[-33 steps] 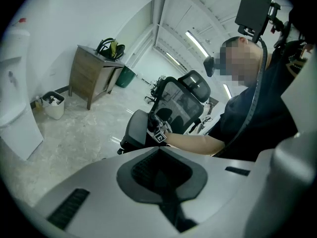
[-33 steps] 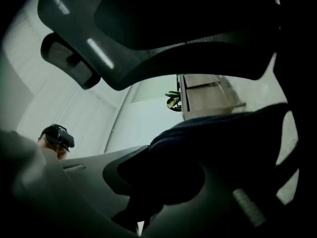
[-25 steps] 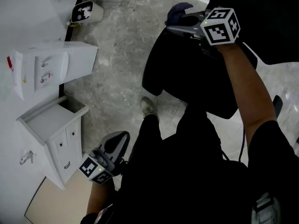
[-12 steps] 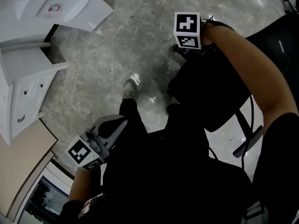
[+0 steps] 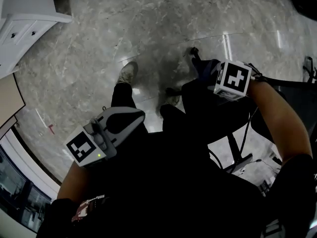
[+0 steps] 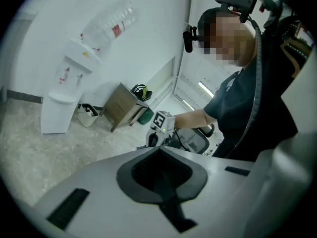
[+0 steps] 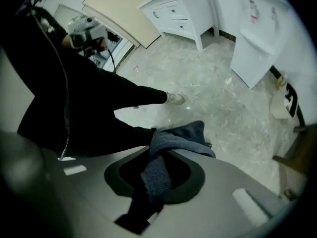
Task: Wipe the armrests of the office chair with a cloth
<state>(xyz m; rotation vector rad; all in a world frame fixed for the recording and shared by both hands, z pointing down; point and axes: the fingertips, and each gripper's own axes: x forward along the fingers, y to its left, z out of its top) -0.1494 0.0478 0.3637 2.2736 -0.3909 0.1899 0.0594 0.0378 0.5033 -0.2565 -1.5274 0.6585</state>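
In the head view my right gripper [image 5: 212, 74] is at the right, shut on a dark blue cloth [image 5: 201, 67] that bunches out past its tip. Just below it is the black office chair [image 5: 218, 110]; I cannot pick out an armrest in the dark mass. The right gripper view shows the cloth [image 7: 173, 140] pinched between the jaws of this gripper [image 7: 156, 178], over the person's black trouser leg [image 7: 119, 103]. My left gripper [image 5: 130, 117] hangs at the lower left beside the person's body, shut and empty. In the left gripper view its tip [image 6: 163, 182] points towards the chair's mesh back [image 6: 195, 142].
Grey marble floor [image 5: 148, 24] lies all round. A white drawer cabinet [image 5: 22, 11] stands at the upper left, a wooden panel [image 5: 7, 100] at the left edge. A water dispenser [image 6: 62, 100], a small bin [image 6: 88, 114] and a wooden cabinet [image 6: 124, 109] line the wall.
The head view has swung round, so the cabinet has slid to the upper left corner. My right gripper with the cloth has moved right and lower, by the chair. The left gripper has kept its place.
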